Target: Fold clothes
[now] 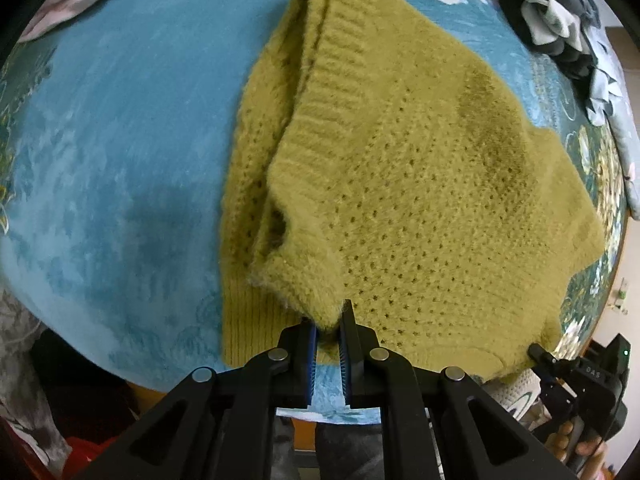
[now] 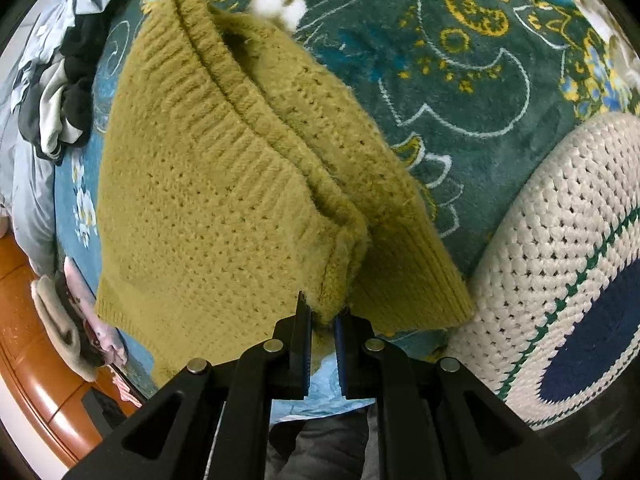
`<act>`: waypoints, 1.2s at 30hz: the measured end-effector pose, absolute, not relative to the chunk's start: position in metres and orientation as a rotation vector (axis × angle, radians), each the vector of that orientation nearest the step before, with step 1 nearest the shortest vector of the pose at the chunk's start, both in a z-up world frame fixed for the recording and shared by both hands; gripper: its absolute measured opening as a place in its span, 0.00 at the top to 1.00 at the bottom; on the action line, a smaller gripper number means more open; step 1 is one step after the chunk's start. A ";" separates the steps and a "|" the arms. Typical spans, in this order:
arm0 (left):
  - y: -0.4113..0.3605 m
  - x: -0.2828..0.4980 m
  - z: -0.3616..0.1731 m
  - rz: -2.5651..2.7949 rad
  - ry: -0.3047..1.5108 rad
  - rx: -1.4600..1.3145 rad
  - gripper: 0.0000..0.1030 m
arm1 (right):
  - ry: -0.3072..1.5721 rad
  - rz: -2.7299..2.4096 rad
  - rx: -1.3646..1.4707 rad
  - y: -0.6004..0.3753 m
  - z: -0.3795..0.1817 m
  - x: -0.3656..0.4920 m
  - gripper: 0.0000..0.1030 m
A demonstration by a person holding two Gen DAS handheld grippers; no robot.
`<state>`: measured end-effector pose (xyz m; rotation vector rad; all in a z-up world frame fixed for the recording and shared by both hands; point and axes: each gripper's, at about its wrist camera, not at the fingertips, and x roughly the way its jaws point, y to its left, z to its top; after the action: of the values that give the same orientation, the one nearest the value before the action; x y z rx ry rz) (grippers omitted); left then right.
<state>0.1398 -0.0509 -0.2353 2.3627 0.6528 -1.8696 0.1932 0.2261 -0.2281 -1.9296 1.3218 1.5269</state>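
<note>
At lower centre of each wrist view, the left gripper [image 1: 328, 324] and right gripper [image 2: 322, 318] each pinch a near corner of the mustard knit sweater [image 1: 400, 168], nearly closed, likely lifting its doubled layers to fold across the teal floral blanket [image 1: 120, 140]

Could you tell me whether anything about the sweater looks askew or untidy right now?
Mildly: the mustard sweater is doubled unevenly, its ribbed edges offset. The left claw and right claw pinch its near corners.
</note>
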 end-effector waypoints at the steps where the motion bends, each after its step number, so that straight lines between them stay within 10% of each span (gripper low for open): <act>1: -0.051 0.139 -0.234 -1.874 0.650 2.368 0.88 | 1.323 1.519 -1.926 0.227 -0.228 0.193 0.89; 6: -0.059 0.132 -0.228 -1.872 0.663 2.377 0.85 | 1.325 1.506 -1.882 0.237 -0.217 0.185 0.72; 15: -0.096 0.078 -0.201 -1.966 0.647 2.217 0.49 | 1.335 1.672 -1.735 0.277 -0.188 0.114 0.31; 29: -0.144 -0.009 -0.243 -1.777 0.837 2.183 0.44 | 1.476 1.500 -1.708 0.332 -0.236 0.052 0.33; 32: -0.148 -0.007 -0.245 -1.753 0.867 2.184 0.60 | 1.468 1.516 -1.779 0.329 -0.233 0.050 0.70; 36: -0.157 0.001 -0.250 -1.723 0.921 2.193 0.82 | 1.458 1.531 -1.833 0.324 -0.233 0.041 0.78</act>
<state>0.0006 -0.1566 -0.2504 2.1929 0.9213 -1.7229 0.0408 0.3241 -0.2326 -1.8332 1.4583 1.5305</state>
